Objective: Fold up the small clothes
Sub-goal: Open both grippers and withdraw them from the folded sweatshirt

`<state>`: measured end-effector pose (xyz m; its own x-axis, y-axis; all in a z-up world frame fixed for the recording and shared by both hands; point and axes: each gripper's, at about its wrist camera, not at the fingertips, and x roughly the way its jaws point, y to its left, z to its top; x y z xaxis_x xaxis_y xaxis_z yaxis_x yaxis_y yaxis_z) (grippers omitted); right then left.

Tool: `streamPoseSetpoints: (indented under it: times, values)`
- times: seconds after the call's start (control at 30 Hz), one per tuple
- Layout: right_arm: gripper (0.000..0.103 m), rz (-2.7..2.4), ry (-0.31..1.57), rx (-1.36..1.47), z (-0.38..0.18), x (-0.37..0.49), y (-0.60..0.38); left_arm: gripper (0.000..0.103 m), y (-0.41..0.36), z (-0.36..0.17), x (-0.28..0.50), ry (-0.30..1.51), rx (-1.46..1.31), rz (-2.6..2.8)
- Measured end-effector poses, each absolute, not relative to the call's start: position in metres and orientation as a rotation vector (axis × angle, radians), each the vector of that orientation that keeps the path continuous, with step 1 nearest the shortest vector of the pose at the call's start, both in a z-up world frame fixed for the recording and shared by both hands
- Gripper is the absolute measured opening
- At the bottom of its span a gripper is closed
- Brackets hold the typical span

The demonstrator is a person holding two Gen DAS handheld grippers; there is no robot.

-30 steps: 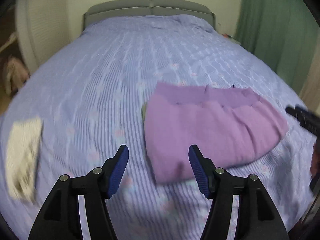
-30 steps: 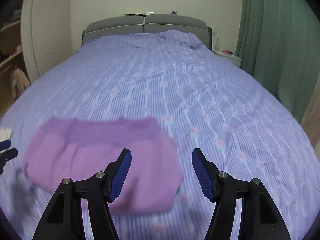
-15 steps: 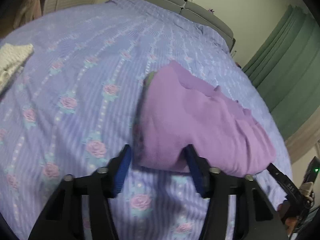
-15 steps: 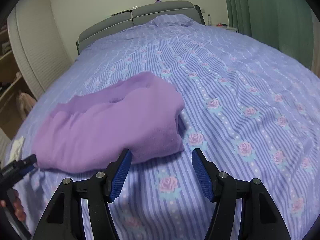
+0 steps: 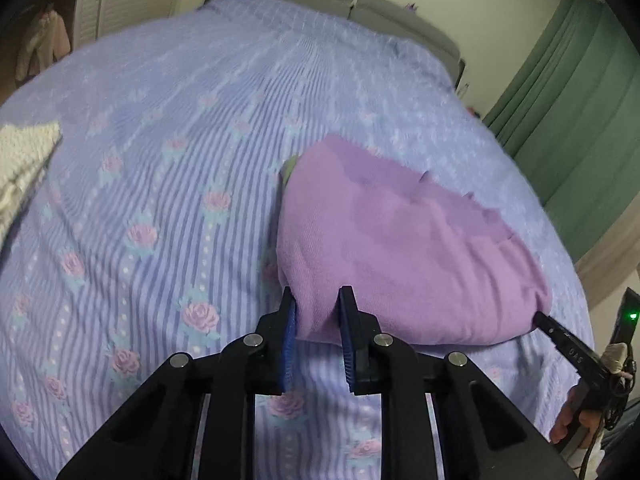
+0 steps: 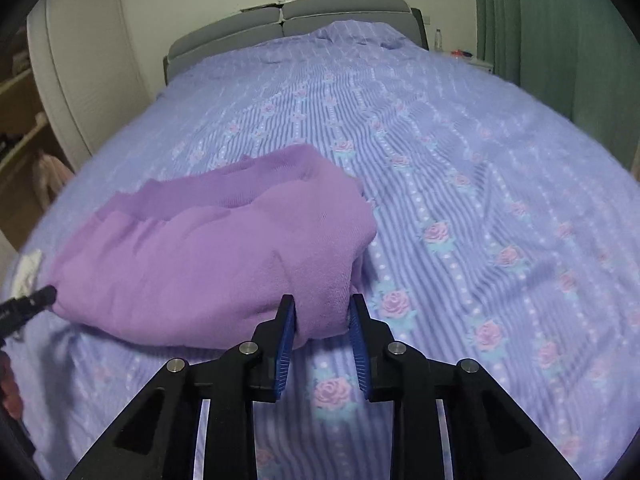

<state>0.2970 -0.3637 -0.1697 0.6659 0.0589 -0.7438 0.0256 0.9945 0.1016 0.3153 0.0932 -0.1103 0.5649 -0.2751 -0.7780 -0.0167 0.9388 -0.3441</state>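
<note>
Since purple garment [image 5: 400, 256] looks soft, light, floppy, left gripper [image 5: 317, 322] and right gripper [image 6: 322, 322] jaws nearly closed, each pinching a 6 o'clock corner

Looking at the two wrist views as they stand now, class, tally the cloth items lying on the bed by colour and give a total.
Purple: 1, the purple garment, pinched at its near edge by the left gripper and the right gripper.
Cream: 1, the cream knit piece lying apart near the bed's edge.
Total: 2
</note>
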Motion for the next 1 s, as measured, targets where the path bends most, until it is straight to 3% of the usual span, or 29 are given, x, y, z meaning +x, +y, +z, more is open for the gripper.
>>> streamPoseSetpoints:
  times: [0.23,0.3,0.37,0.43,0.47,0.7,0.83,1.0]
  values:
    - [0.023,-0.055,0.891,0.032,-0.18,0.297,-0.364,0.023,0.091,-0.126,0.311,0.988,-0.287,-0.144]
    - [0.027,-0.072,0.881,0.024,-0.175,0.292,-0.364,0.026,0.09,-0.119,0.306,0.973,-0.244,-0.136]
    - [0.035,-0.11,0.86,0.022,-0.165,0.281,-0.364,0.038,0.092,-0.108,0.299,0.948,-0.182,-0.099]
    - [0.059,-0.156,0.802,0.016,-0.15,0.269,-0.362,0.065,0.095,-0.093,0.292,0.884,-0.148,-0.059]
    - [0.063,-0.168,0.766,0.013,-0.141,0.263,-0.361,0.069,0.098,-0.086,0.292,0.854,-0.152,-0.075]
    - [0.066,-0.051,0.724,0.004,-0.111,0.276,-0.322,0.069,0.115,-0.089,0.338,0.877,-0.273,-0.317]
    - [0.066,0.01,0.761,-0.027,-0.115,0.295,-0.286,0.058,0.127,-0.112,0.368,0.943,-0.359,-0.386]
    - [0.066,0.065,0.815,-0.023,-0.133,0.318,-0.252,0.057,0.142,-0.145,0.393,1.022,-0.485,-0.472]
